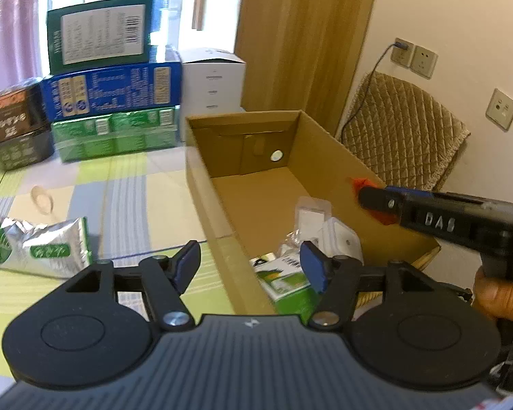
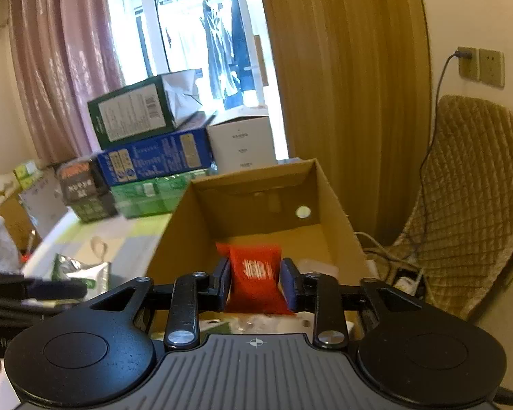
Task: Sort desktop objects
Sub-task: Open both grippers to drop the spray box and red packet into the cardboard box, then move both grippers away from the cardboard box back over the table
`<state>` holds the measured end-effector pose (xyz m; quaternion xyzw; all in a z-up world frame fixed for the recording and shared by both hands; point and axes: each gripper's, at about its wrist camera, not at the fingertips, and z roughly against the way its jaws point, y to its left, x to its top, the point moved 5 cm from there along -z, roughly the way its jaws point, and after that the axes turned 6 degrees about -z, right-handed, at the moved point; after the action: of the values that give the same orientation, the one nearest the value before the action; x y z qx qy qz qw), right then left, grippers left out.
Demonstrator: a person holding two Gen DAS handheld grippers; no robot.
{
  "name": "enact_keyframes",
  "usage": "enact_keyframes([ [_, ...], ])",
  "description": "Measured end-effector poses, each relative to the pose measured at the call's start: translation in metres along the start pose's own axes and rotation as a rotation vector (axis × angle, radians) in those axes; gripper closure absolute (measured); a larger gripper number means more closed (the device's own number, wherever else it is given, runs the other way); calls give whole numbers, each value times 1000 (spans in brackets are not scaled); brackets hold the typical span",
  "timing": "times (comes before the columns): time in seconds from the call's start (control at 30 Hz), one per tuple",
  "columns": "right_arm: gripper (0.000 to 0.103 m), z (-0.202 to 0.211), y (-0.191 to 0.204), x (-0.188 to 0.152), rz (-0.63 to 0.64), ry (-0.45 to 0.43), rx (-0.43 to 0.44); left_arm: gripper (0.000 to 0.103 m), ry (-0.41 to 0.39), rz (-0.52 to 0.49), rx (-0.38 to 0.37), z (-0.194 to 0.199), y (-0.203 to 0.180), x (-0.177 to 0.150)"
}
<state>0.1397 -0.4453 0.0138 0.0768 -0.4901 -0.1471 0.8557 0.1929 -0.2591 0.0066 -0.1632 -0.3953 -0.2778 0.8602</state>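
Note:
My right gripper [image 2: 255, 282] is shut on a small red packet [image 2: 256, 282] with white print, held above the near end of an open cardboard box [image 2: 338, 212]. In the left wrist view the right gripper [image 1: 369, 198] reaches over the box's right wall [image 1: 328, 157], the red packet [image 1: 360, 181] showing at its tip. My left gripper [image 1: 249, 266] is open with nothing between its fingers, low over the box's near left corner. Inside the box lie a green and white carton [image 1: 287, 283], a white adapter [image 1: 342, 239] and a clear plastic pack [image 1: 311, 213]. A silver and green foil pouch [image 1: 41, 247] lies on the table to the left.
Stacked boxes [image 1: 113, 92] in green, blue and black stand at the table's far side, with a white box [image 1: 213, 85] beside them. A padded chair [image 1: 403, 130] stands right of the box, near wall sockets [image 1: 413, 56] with a cable. A person's hand [image 1: 502, 297] holds the right gripper.

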Motion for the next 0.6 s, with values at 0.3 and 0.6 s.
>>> enact_keyframes([
  [0.3, 46, 26, -3, -4, -64, -29, -18, 40, 9, 44, 26, 23, 18, -22],
  [0.6, 33, 65, 13, -33, -83, -18, -11, 35, 24, 74, 58, 51, 32, -48],
])
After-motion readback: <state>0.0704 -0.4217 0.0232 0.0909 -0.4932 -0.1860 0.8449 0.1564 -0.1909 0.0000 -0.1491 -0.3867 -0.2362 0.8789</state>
